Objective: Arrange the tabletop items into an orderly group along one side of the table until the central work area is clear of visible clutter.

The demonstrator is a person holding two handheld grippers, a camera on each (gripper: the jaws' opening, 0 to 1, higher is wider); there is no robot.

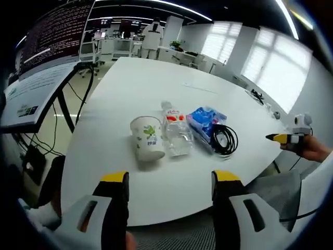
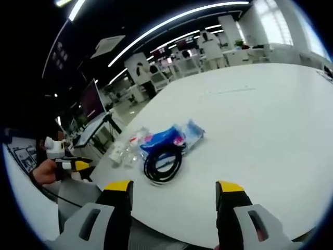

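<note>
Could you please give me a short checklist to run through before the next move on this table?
1. Left gripper open, nothing between its fingers: ok.
2. Right gripper open, nothing held: ok.
3. Paper cup standing upright on the table: ok.
4. Clear bottle lying on its side beside the cup: ok; whether they touch: cannot tell.
5. Black cable coiled against the blue packet: ok; whether it rests partly on the packet: cannot tell.
6. Items grouped near one table edge, with the surface beyond them bare: ok.
</note>
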